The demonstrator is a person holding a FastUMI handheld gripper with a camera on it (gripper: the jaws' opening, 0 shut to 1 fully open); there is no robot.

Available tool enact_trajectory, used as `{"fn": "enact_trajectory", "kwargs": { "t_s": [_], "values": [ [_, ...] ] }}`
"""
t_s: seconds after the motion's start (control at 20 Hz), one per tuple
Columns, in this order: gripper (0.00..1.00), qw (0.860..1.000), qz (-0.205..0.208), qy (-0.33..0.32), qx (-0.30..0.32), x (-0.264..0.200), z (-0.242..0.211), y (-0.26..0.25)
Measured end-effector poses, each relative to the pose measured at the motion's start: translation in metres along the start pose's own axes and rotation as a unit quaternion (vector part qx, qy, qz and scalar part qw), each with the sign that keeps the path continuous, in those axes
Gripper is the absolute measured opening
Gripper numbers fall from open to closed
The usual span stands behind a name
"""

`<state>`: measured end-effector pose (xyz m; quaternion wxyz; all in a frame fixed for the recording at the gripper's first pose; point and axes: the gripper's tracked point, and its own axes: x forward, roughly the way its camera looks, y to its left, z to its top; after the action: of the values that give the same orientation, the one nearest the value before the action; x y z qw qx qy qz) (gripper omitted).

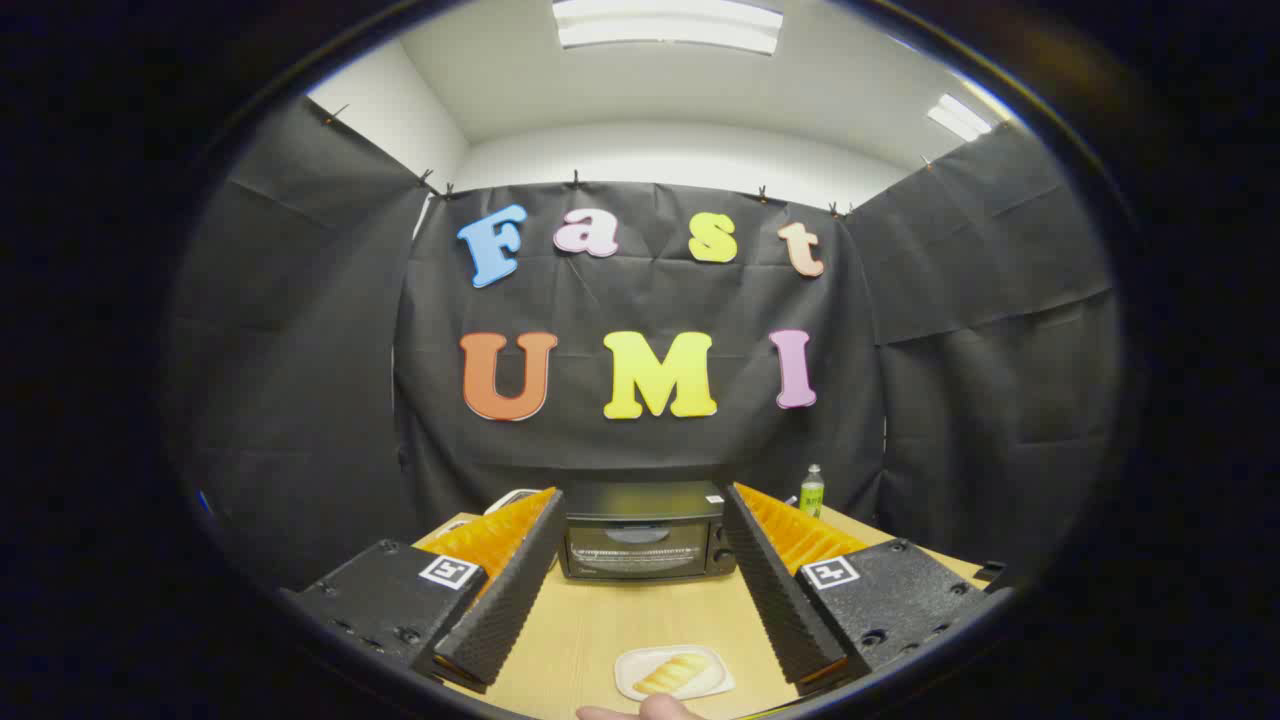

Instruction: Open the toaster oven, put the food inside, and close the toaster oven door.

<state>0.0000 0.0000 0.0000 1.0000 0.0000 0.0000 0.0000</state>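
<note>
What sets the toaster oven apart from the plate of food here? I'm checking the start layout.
The toaster oven is a dark box standing beyond the open gripper, door shut; the plate is pale, flat and lies between the fingers. The oven is far larger than the plate. The plate carries yellowish food; whether the oven holds anything cannot be told. Both sit on the wooden table.

Bright, even light from ceiling panels — sharp at centre, fisheye-bent and darker toward the edges.
</note>
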Motion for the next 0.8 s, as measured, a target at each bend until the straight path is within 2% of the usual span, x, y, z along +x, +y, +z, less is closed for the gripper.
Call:
{"fn": "enact_trajectory", "kwargs": {
  "t_s": [0.8],
  "values": [
    [1.0,1.0,0.002,-0.007,-0.008,-0.0012,0.0023,0.0049]
  ]
}}
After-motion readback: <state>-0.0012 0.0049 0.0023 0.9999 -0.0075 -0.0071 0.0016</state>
